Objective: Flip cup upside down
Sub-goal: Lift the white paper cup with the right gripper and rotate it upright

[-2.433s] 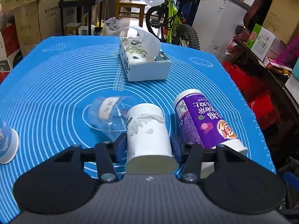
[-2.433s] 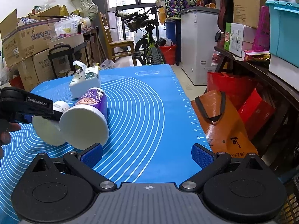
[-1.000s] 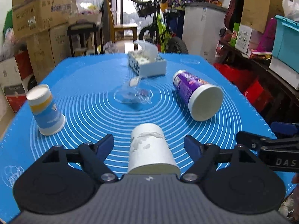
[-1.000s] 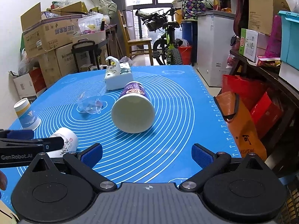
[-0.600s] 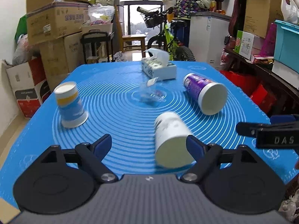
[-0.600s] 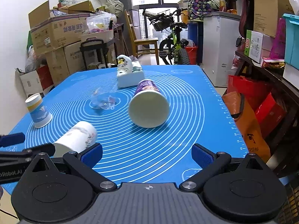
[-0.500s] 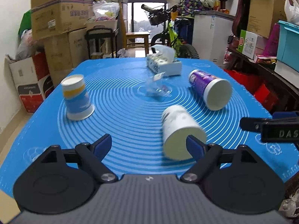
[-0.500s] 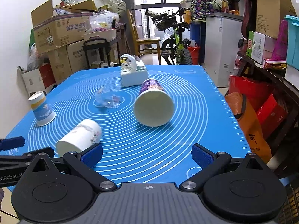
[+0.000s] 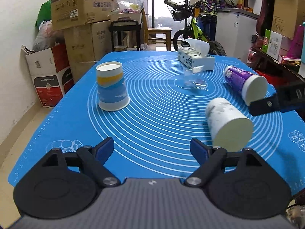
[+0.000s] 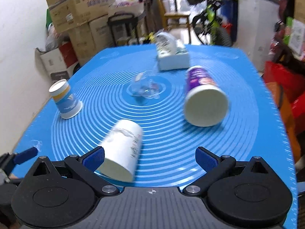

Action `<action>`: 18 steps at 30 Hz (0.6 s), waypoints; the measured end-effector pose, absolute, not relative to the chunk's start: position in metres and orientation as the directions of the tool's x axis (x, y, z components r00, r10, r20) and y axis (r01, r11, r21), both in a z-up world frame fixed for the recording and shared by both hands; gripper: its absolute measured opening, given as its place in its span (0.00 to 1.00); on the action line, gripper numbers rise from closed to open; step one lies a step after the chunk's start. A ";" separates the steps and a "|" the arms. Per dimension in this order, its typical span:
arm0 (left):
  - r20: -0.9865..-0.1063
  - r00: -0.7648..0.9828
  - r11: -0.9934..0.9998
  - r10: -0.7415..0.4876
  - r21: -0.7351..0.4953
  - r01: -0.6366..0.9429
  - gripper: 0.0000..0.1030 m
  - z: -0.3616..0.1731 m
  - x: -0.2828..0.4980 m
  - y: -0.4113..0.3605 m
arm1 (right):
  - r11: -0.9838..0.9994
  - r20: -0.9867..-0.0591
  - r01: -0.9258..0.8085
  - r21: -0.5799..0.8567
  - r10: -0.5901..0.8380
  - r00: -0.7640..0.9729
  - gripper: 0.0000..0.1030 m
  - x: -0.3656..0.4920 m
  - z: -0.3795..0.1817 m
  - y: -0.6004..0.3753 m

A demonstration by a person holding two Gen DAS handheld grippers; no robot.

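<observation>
From the left wrist, the left gripper (image 9: 152, 148) gapes wide and empty with the white cup (image 9: 227, 124) lying on its side just ahead to its right, while from the right wrist the right gripper (image 10: 150, 157) is likewise wide, the white cup (image 10: 122, 149) beside its left finger.

Even daylight; right view motion-blurred, fisheye-warped.

the mat (image 9: 156, 126) is bright blue with thin white rings. the far left cup (image 9: 111, 88) has yellow, blue and white bands. the near cup (image 9: 226, 122) is white with grey marks. the right cup (image 9: 240, 78) is purple.
</observation>
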State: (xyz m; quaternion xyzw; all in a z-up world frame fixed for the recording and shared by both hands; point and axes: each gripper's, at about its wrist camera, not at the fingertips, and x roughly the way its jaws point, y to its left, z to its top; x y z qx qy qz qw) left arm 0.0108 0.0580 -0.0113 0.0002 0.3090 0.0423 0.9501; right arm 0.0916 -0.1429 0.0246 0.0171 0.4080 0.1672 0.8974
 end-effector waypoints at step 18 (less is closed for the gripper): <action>-0.600 0.793 0.994 0.104 0.026 -0.110 0.84 -0.016 0.037 0.079 | 0.924 -0.907 -0.256 0.285 0.346 0.240 0.64 0.194 -0.014 -0.083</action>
